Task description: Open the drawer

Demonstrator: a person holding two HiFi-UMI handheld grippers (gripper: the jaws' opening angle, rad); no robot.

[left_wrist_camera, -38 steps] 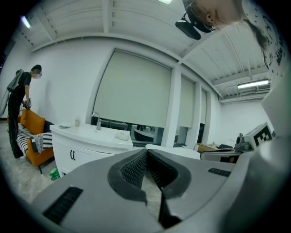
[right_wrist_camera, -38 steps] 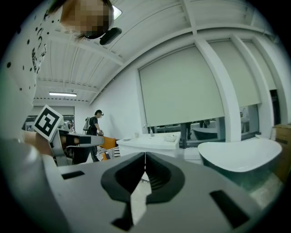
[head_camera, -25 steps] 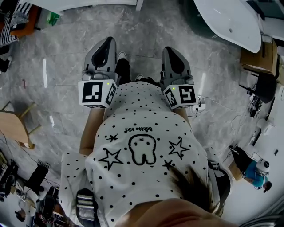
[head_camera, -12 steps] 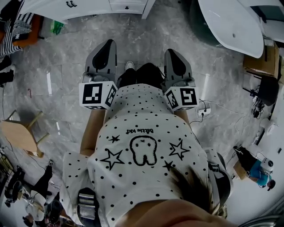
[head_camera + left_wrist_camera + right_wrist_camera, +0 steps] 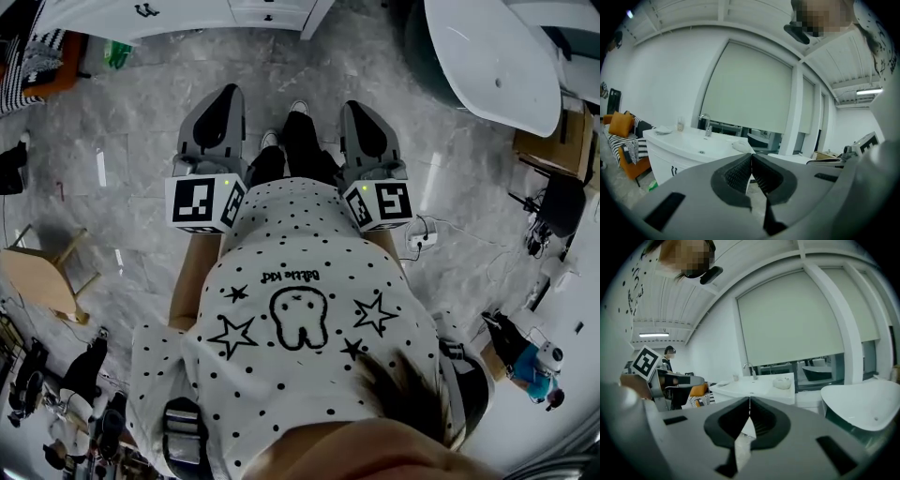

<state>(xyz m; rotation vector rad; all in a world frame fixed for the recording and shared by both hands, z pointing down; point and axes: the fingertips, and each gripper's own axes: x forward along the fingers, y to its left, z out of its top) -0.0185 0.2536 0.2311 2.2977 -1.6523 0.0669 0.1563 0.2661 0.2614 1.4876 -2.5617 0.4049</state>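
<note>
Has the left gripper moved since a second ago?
Yes. The left gripper has moved forward, toward the white cabinet at the top of the head view; more of the cabinet front shows now.

grey marble floor (image 5: 141, 122): white vanity cabinet (image 5: 206, 14) at top, bathtub (image 5: 487, 56) top right, wooden stool (image 5: 33, 272) left, power strip (image 5: 419, 240) right

Glossy veined stone floor (image 5: 141, 141). Smooth white gloss on washbasin (image 5: 689, 140) and bathtub (image 5: 487, 56). Shiny metal faucet (image 5: 706, 125). Matt grey shell, probably plastic, on left gripper (image 5: 751, 155); ribbed dark pads (image 5: 736, 176).
</note>
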